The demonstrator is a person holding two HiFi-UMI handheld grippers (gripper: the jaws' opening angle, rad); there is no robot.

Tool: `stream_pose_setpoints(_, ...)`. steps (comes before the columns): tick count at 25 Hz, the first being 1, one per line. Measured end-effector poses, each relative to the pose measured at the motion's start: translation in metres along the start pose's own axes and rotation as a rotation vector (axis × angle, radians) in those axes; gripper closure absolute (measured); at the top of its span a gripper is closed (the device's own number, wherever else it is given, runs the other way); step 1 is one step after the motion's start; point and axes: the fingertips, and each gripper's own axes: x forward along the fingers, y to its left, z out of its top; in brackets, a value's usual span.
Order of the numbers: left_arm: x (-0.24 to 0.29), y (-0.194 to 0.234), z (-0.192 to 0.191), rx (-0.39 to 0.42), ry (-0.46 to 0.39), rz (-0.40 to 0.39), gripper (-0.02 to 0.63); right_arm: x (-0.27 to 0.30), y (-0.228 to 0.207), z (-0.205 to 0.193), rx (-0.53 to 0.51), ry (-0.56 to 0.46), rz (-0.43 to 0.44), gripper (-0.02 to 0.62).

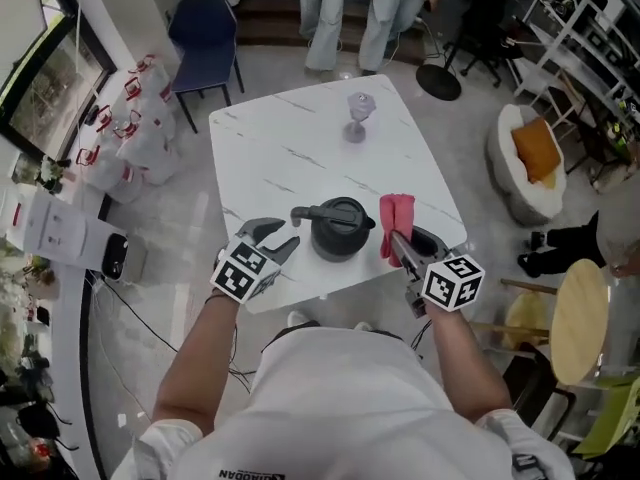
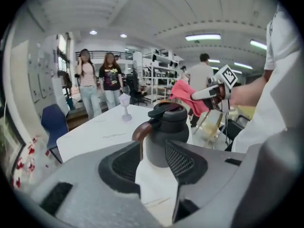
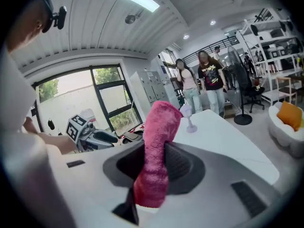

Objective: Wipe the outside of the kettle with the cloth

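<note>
A dark grey kettle point(image 1: 338, 228) with a lid and a brown-tipped handle stands upright near the front edge of the white marble table point(image 1: 300, 148). My left gripper point(image 1: 278, 236) is just left of it, jaws spread and empty. In the left gripper view the kettle point(image 2: 166, 134) stands a little beyond the open jaws of the left gripper point(image 2: 153, 152), apart from them. My right gripper point(image 1: 400, 243) is right of the kettle, shut on a pink cloth point(image 1: 396, 218) that sticks up from its jaws. The right gripper view shows the cloth point(image 3: 154, 156) pinched between the pads of the right gripper point(image 3: 153, 167).
A clear goblet point(image 1: 358, 115) stands at the table's far side. A blue chair point(image 1: 205, 43) and two standing people point(image 1: 385, 8) are beyond the table. A white round seat with an orange cushion point(image 1: 530, 158) is at the right, white bags point(image 1: 130, 128) at the left.
</note>
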Motion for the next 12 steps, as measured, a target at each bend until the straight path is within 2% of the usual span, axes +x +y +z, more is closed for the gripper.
stream_pose_setpoints(4, -0.013, -0.028, 0.005, -0.199, -0.146, 0.063, 0.539, -0.010, 0.007, 0.003, -0.057, 0.016, 0.054, 0.477)
stream_pose_setpoints(7, -0.023, -0.040, 0.011, -0.289, -0.226, 0.163, 0.595, -0.021, 0.012, 0.006, -0.108, 0.016, 0.091, 0.477)
stream_pose_setpoints(9, -0.029, -0.047, 0.014, -0.345, -0.270, 0.216, 0.604, -0.028, 0.014, 0.008, -0.126, 0.007, 0.107, 0.477)
stream_pose_setpoints(12, -0.033, -0.063, 0.014, -0.415, -0.307, 0.249, 0.604, -0.040, 0.013, 0.007, -0.127, -0.010, 0.113, 0.476)
